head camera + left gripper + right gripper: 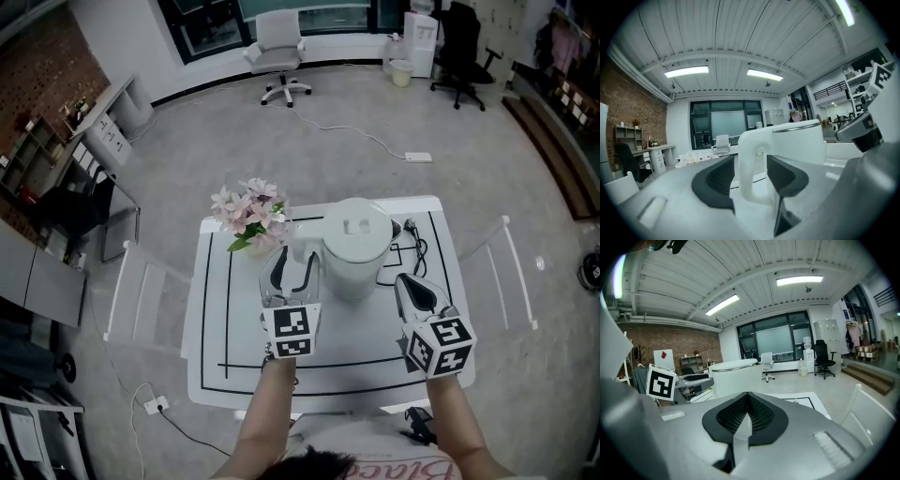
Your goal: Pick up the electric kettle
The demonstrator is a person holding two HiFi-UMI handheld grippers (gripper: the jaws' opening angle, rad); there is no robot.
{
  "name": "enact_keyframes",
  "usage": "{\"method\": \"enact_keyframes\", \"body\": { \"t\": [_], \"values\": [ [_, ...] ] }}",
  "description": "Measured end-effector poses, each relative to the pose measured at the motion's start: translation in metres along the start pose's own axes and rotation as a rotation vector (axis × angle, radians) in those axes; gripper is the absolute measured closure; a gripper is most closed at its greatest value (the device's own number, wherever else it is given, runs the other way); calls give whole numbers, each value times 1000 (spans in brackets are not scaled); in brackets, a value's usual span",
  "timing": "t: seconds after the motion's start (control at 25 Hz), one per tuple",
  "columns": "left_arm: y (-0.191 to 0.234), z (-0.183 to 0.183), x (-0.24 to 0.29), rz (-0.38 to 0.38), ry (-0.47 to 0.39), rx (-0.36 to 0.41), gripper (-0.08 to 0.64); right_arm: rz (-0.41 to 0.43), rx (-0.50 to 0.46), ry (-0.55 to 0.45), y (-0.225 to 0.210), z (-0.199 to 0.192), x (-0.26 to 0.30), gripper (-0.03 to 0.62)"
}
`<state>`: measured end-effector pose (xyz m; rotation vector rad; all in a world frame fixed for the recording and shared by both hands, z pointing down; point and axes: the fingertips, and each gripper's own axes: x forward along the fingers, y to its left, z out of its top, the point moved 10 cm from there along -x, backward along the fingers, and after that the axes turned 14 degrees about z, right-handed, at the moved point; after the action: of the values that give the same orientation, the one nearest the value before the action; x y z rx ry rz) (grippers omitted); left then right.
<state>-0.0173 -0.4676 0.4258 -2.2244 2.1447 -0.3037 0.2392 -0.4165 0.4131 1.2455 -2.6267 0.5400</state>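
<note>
A white electric kettle (356,246) stands in the middle of the white table (216,356), its handle (306,251) pointing left. My left gripper (293,270) is open, with one jaw on each side of the handle (749,164) and a gap on both sides. The kettle body (799,140) rises just beyond. My right gripper (409,284) hovers right of the kettle, shut on nothing. In the right gripper view the shut gripper (746,414) points past the kettle (736,377), which stands ahead to the left.
A vase of pink flowers (248,214) stands just left of the kettle, close to my left gripper. A black cable (414,240) lies on the table behind the kettle at the right. White frames (141,286) flank the table. An office chair (279,52) stands far off.
</note>
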Motion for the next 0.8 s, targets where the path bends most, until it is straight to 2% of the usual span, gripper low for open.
{"method": "enact_keyframes", "body": {
  "t": [0.16,0.52,0.72,0.8],
  "values": [
    [1,-5,24,7,-17,3,359,-28,19,15,-11,-7,17,568],
    [-2,-8,60,31,-55,15,366,-148,-13,-54,-44,-8,52,568],
    [-6,-9,69,19,-115,20,408,-170,-7,-52,-55,-8,66,568],
    [-7,-10,72,1,-134,32,446,-167,-3,-45,-57,-9,71,568]
  ]
}}
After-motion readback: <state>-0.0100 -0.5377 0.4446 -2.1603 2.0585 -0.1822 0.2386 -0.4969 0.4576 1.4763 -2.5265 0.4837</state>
